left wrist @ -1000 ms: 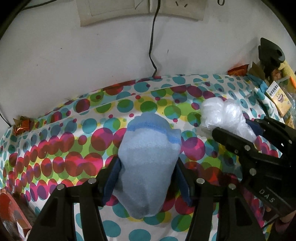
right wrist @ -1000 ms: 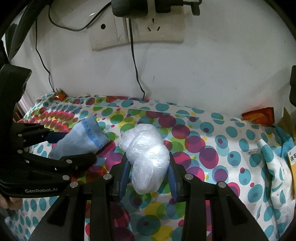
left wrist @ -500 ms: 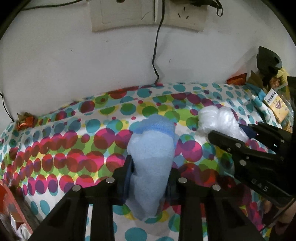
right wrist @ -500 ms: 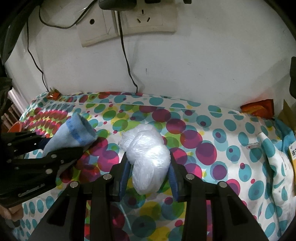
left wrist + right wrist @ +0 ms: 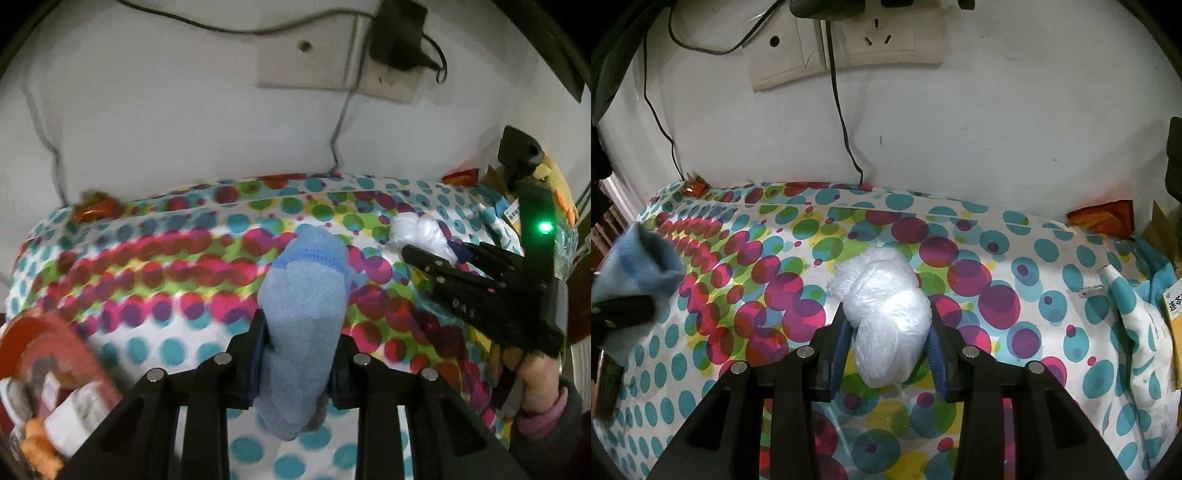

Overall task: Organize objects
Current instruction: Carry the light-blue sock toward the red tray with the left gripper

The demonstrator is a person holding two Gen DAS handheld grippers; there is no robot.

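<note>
Evidently both tools are loaded at once, one item each, which suits a tidy-up done two-handed. The left gripper (image 5: 297, 354) has its jaws clamped on a rolled light-blue sock (image 5: 304, 314), pinched low on the roll so the banded cuff end juts forward past the fingertips; that hold looks chosen to keep the bundle from unrolling while it is carried. The sock appears clear of the spotted tablecloth (image 5: 147, 280), though the blur makes contact hard to rule out. At the lower left of that view sits a red box (image 5: 55, 354) with soft things in it, a likely place for it, I would guess.

The right gripper (image 5: 888, 350) is closed on a crumpled white plastic bag (image 5: 886, 310), squeezing its middle so the slack bunches in front of the jaws and behind them. The bag hangs low over the cloth, near the table's centre. Snack packets (image 5: 1104, 219) lie against the wall (image 5: 997, 129), out of the way.
</note>
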